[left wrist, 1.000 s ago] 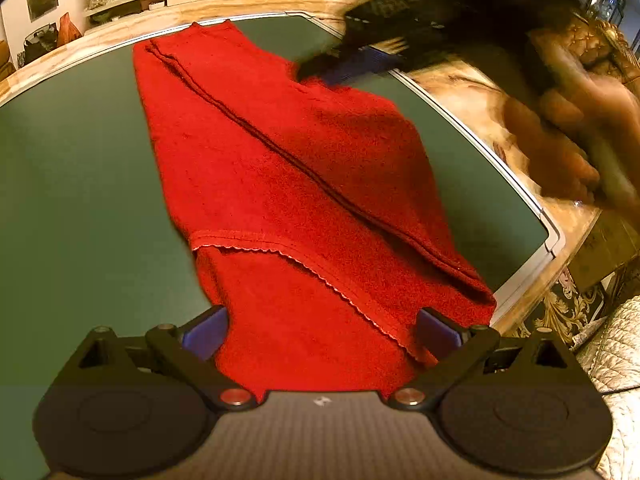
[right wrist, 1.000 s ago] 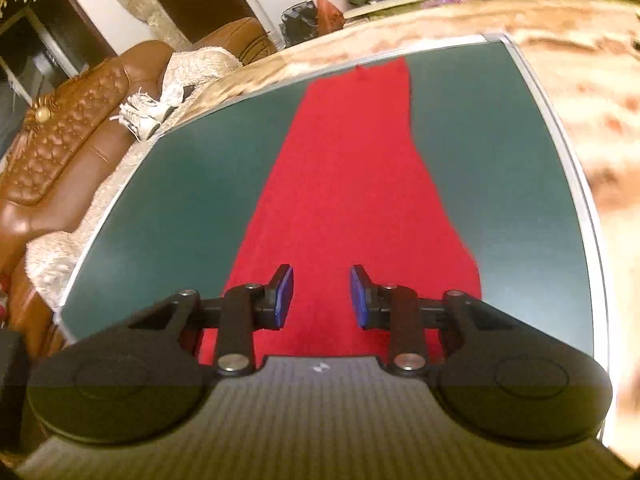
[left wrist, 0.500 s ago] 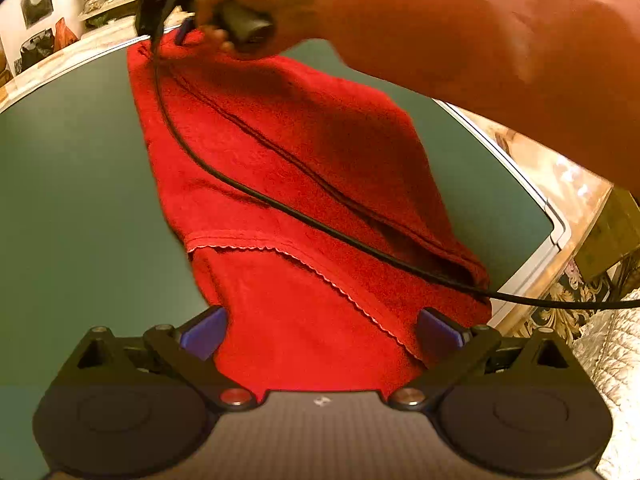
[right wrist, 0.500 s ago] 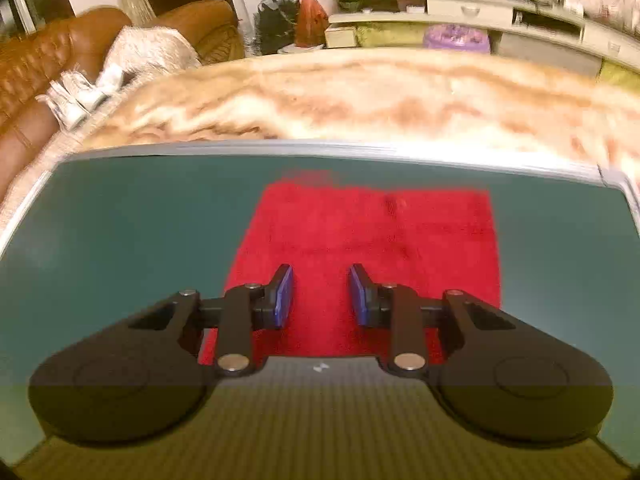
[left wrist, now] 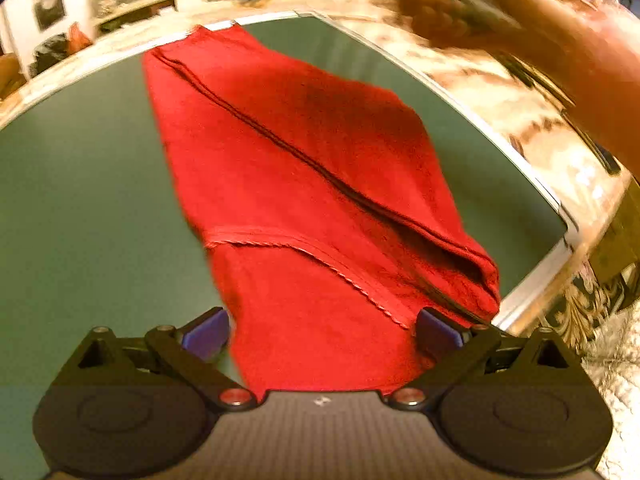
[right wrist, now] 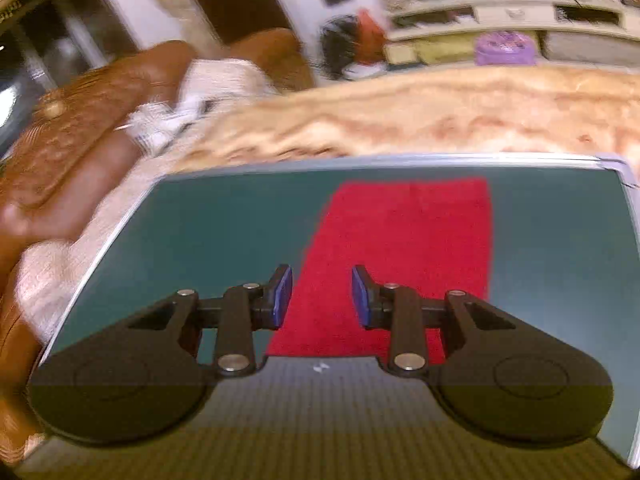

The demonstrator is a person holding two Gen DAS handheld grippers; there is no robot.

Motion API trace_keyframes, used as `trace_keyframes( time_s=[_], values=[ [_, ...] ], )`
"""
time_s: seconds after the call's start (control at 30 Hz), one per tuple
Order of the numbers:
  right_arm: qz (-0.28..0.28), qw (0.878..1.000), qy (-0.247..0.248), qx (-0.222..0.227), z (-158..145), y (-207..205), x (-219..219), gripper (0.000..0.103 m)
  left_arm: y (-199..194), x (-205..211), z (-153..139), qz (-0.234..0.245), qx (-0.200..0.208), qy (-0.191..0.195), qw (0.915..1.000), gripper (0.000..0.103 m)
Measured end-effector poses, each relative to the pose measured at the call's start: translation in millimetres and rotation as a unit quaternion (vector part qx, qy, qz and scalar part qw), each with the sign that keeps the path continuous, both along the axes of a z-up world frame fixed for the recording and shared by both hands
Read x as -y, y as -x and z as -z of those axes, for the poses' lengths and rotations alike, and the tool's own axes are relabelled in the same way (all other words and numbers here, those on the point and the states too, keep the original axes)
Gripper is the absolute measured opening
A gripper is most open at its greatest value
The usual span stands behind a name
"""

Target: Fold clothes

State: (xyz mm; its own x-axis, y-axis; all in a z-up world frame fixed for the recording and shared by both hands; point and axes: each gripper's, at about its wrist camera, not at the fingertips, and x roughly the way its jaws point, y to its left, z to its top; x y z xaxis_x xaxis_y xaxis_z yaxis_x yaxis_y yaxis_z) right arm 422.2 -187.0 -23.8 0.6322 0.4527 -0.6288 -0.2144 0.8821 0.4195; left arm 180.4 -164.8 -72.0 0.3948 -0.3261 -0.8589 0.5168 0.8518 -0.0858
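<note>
A red garment (left wrist: 304, 184) lies lengthwise on the dark green mat (left wrist: 80, 184), folded along a dark seam, with a scalloped hem across its near part. My left gripper (left wrist: 322, 332) is wide open, its blue pads either side of the garment's near end. My right gripper (right wrist: 322, 300) is partly open and empty, hovering above the garment's far end (right wrist: 404, 236). The person's right arm (left wrist: 592, 76) crosses the top right of the left wrist view, blurred.
The mat has a pale rim (left wrist: 532, 288) on a marble-patterned tabletop (right wrist: 420, 120). A brown leather sofa (right wrist: 76, 128) with a white throw stands left of the table. A cluttered shelf unit (right wrist: 508, 20) lines the back wall.
The right gripper swept to the garment's far end, then swung right and pulled back; the arm and cable left the cloth in the left wrist view. The left gripper stayed open in place.
</note>
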Motion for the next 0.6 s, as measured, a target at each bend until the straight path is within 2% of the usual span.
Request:
trace_keyframes(
  time_s=[0.1,0.13,0.17,0.3,0.37,0.5,0.6],
  values=[
    [0.007,1.000,-0.011,0.008,-13.2,97.2,19.2,0.042,6.7,-15.2,-13.2,-0.012,0.008,0.014,0.9998,0.102],
    [0.020,1.000,-0.014,-0.002,-13.3,129.7,25.4,0.050,9.1,-19.9,-16.9,-0.016,0.011,0.016,0.9997,0.102],
    [0.035,0.999,-0.017,-0.023,-9.4,160.5,28.9,0.054,12.3,-22.9,-18.7,-0.019,0.012,0.013,0.9997,0.102],
    [0.069,0.992,-0.051,-0.093,25.1,247.6,21.7,0.055,23.4,-22.8,-22.0,-0.012,0.017,0.000,0.9998,0.102],
    [0.076,0.987,-0.074,-0.121,43.4,265.7,11.8,0.055,29.0,-17.5,-24.8,0.011,0.023,-0.014,0.9996,0.102],
    [0.109,0.978,-0.092,-0.154,63.6,276.5,-3.9,0.054,47.1,-2.4,-28.5,0.067,0.049,-0.059,0.9948,0.102],
    [0.131,0.967,-0.126,-0.177,72.9,276.1,-7.5,0.054,60.4,5.6,-31.0,0.104,0.058,-0.068,0.9906,0.102]
  ],
)
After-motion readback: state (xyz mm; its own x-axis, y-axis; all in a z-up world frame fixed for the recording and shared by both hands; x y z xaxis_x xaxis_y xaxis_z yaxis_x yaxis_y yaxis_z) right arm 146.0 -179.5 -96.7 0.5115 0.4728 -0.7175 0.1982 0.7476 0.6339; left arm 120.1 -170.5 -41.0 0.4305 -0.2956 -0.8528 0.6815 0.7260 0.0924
